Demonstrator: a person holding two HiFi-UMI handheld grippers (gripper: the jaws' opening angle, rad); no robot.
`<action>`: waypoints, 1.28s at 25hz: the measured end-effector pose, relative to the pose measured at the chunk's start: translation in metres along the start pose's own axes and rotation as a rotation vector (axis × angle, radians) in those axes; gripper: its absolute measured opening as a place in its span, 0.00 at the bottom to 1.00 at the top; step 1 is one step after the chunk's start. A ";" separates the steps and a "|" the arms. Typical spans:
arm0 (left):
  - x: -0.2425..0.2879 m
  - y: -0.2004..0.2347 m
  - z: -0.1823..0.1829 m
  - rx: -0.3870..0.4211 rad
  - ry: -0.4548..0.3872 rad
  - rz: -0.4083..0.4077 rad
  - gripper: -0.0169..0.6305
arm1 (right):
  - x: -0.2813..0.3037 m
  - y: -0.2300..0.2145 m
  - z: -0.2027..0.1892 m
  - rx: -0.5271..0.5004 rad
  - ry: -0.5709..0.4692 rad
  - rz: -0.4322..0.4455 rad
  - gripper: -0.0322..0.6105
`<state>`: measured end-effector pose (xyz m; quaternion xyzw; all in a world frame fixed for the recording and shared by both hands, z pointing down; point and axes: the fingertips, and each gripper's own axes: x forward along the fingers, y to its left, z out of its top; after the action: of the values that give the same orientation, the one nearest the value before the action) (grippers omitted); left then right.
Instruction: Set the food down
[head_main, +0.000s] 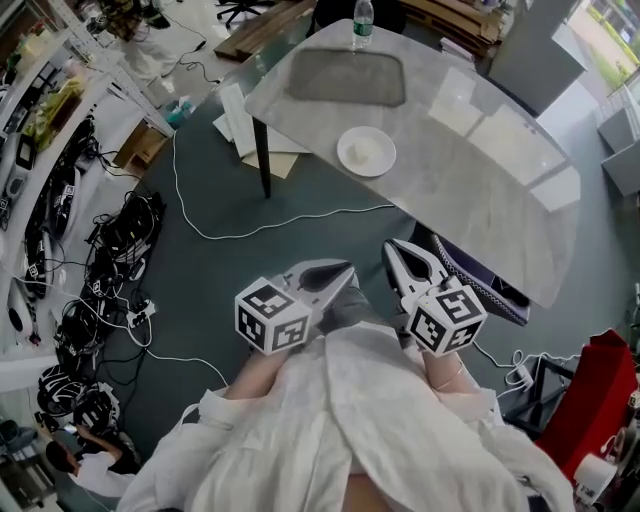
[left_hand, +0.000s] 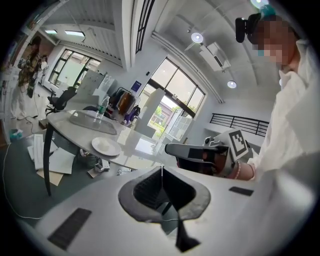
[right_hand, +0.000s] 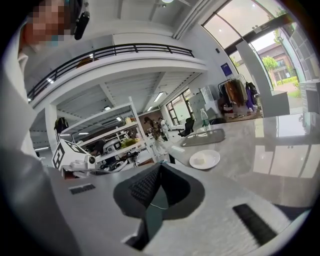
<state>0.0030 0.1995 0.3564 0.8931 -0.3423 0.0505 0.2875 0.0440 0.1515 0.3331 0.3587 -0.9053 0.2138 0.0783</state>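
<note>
Worktop (head_main: 470, 170) above cabled floor (head_main: 220, 270) carries one plate (head_main: 366, 152), one tray (head_main: 347, 78), one bottle (head_main: 363, 22). My left gripper (head_main: 348, 270) and right gripper (head_main: 393, 247) fingers are clenched, empty.

I hold my left gripper (head_main: 345, 271) and right gripper (head_main: 393, 247) side by side just in front of my body, both pointing forward and slightly down, the left's fingers (left_hand: 148, 188) and the right's fingers (right_hand: 145, 186) pressed together and empty, with my bare forearms (head_main: 258, 368) behind the marker cubes.
</note>
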 end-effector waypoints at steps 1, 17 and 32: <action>0.007 0.006 0.009 0.001 -0.005 0.004 0.05 | 0.007 -0.007 0.008 -0.005 0.000 0.005 0.05; 0.105 0.070 0.075 -0.015 -0.018 0.049 0.05 | 0.078 -0.112 0.063 -0.016 0.052 0.040 0.05; 0.134 0.133 0.091 -0.120 0.070 0.041 0.05 | 0.129 -0.154 0.058 0.071 0.134 0.001 0.05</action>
<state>0.0099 -0.0079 0.3828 0.8649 -0.3525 0.0672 0.3510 0.0556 -0.0539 0.3707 0.3458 -0.8900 0.2695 0.1256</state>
